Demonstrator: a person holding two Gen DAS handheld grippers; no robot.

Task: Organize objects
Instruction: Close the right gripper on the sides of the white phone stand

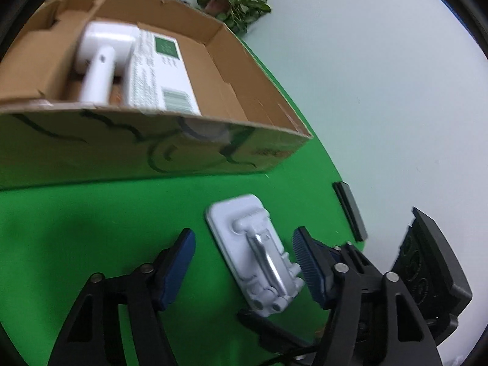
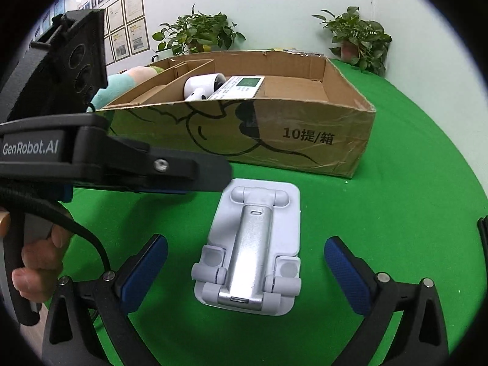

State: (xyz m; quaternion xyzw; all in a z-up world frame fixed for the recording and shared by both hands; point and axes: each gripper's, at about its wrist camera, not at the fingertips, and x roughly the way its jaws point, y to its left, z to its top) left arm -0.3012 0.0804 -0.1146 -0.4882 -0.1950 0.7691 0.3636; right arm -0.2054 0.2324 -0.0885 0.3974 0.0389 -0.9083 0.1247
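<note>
A white folded phone stand (image 1: 253, 253) (image 2: 253, 250) with a silver hinge arm lies flat on the green cloth in front of a cardboard box (image 1: 152, 152) (image 2: 274, 140). My left gripper (image 1: 244, 259) straddles the stand with its jaws half apart. One blue pad (image 1: 308, 262) sits close to the stand's edge, and the other pad (image 1: 180, 262) stands clear of it. My right gripper (image 2: 247, 271) is wide open around the same stand without touching it. In the right wrist view the left gripper (image 2: 183, 177) reaches in from the left, above the stand's far corner.
The box holds a white handheld device (image 1: 100, 61) (image 2: 202, 87) and a white printed carton (image 1: 161, 73) (image 2: 241, 87). A plush toy (image 2: 122, 82) lies behind the box. Potted plants (image 2: 357, 36) stand at the back. A dark flat object (image 1: 349, 210) lies at the cloth's edge. A hand (image 2: 36, 262) grips the left gripper's handle.
</note>
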